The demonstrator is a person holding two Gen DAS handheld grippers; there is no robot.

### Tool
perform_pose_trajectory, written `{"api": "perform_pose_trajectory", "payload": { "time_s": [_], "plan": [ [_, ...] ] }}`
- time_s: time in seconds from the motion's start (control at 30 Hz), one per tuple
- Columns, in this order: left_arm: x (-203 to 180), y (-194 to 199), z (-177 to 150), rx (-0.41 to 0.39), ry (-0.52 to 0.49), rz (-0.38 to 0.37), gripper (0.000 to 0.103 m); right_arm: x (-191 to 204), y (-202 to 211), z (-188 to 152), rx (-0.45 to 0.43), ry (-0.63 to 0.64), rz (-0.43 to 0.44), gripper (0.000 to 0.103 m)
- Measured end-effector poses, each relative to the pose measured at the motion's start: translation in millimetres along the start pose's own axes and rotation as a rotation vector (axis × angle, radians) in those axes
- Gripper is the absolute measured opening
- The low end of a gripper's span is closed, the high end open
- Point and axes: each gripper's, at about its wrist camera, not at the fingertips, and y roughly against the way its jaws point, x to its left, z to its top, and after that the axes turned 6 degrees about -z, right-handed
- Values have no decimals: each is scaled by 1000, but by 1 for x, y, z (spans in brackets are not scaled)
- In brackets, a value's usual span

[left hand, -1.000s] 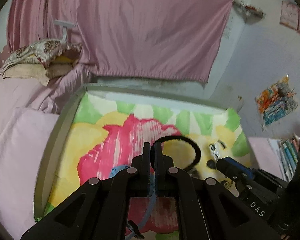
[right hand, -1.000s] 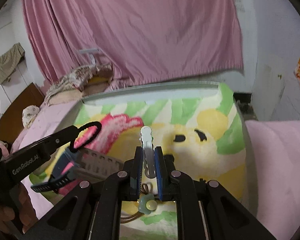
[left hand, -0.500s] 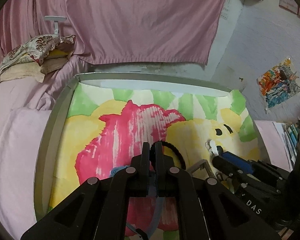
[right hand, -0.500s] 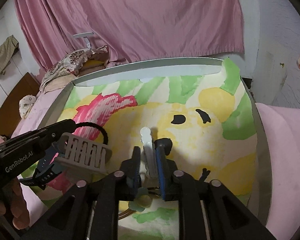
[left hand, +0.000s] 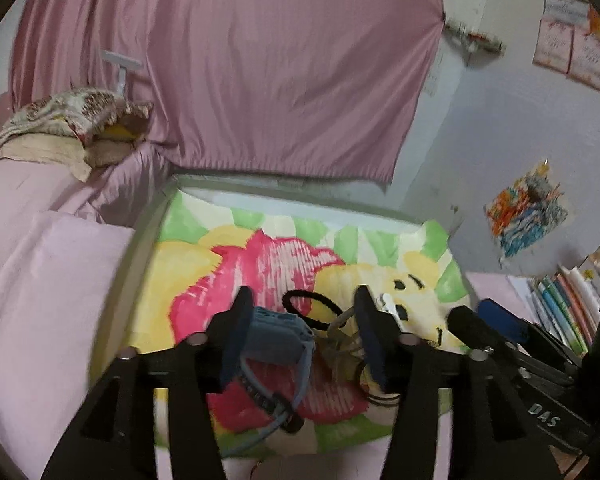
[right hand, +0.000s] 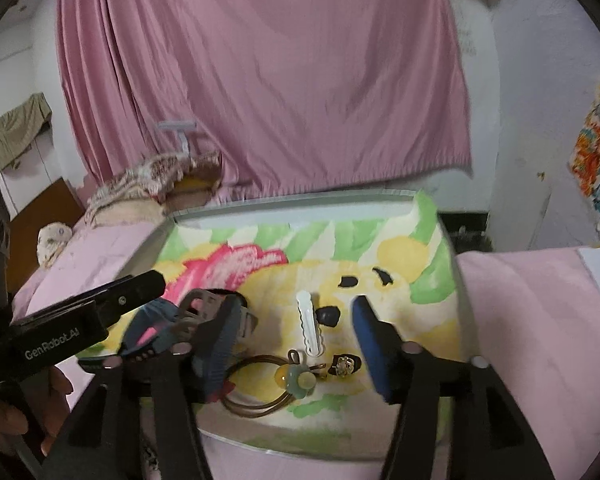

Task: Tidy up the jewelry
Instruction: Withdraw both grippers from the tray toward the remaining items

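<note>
A tray (left hand: 150,228) lined with a painted flower mat holds the jewelry. My left gripper (left hand: 302,320) hangs over its near part with jaws opening. A blue watch (left hand: 278,334) lies between them against the left finger, beside a black hair tie (left hand: 300,300). My right gripper (right hand: 296,330) is also opening, and a white hair clip (right hand: 310,328) lies flat on the mat between its fingers, free of the pads. A brown hair tie with a flower (right hand: 296,378) and a small ring (right hand: 342,364) lie just in front. A grey claw clip (right hand: 204,306) sits by the watch (right hand: 148,332).
The left gripper (right hand: 140,290) crosses the right wrist view at left, held by a hand (right hand: 4,412). Pink bedding (left hand: 40,280) flanks the tray (right hand: 284,199) on both sides. A pink curtain (left hand: 260,80) hangs behind. Books (left hand: 560,304) stand at right.
Both grippers went from shut to open. The left one let go of the blue watch strap and the right one released the white hair clip onto the mat. Both drew back a little.
</note>
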Motion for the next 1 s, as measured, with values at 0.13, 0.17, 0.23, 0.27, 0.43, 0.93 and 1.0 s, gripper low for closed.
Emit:
{"api": "perform_pose_trajectory", "payload": {
  "time_s": [0.13,0.17,0.23,0.27,0.43,0.93,1.0],
  "plan": [
    [-1,36,-11,-102,-31,5,67,6,28,-6,-88,-6,5,76],
    [-1,43,-14,-116,-37,7,69,7,34,-8,-104,-8,3,82],
    [-1,57,-21,-152,-47,14,79,11,47,-12,-142,-11,4,93],
    [-1,66,-26,-175,-54,16,81,13,52,-14,-157,-12,1,97],
    [1,100,-48,-238,-93,38,89,24,78,-30,-223,7,-5,103],
    [17,142,-112,-229,-175,93,92,57,106,-85,-277,92,25,103],
    [21,140,-119,-203,-172,101,92,59,103,-90,-262,113,26,103]
  ]
}}
